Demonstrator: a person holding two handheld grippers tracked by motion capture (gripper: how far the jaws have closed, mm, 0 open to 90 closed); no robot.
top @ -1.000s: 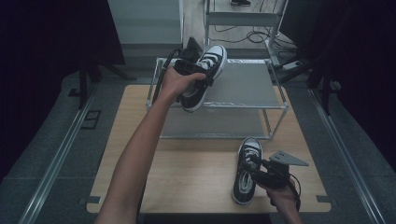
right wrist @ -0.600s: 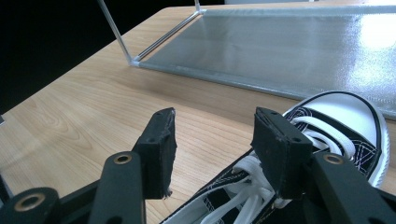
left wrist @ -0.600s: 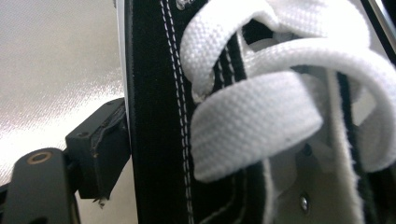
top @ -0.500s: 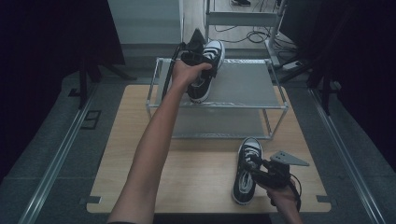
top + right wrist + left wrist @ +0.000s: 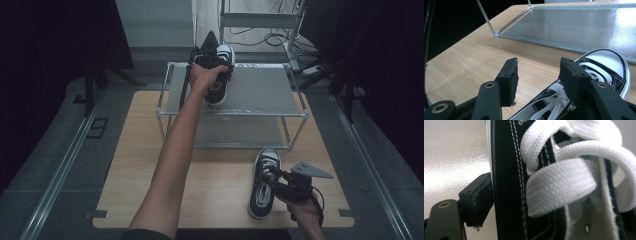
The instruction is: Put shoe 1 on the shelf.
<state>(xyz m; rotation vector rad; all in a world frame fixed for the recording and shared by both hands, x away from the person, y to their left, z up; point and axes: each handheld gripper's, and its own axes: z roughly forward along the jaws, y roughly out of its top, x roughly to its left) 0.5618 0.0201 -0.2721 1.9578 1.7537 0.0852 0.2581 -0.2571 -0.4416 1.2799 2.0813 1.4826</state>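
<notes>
Left gripper view: sneaker (image 5: 509, 182) between fingers (image 5: 477, 200).

1. From my remote seat, this reads as a lab or recording studio, not a home.
2. I see a plain wooden bench (image 5: 150, 165) standing alone on grey carpeted floor (image 5: 45, 150), with metal rails (image 5: 60, 172) running along both sides.
3. Black curtains or panels (image 5: 55, 40) close off the left and right, keeping the surroundings dark.
4. Cables (image 5: 262, 37) lie loose on the floor beyond the bench, near a metal frame (image 5: 260, 20).
5. A wire shelf rack (image 5: 260, 112) sits on the bench like a staged prop; the dim background is hard to make out, I think.
</notes>
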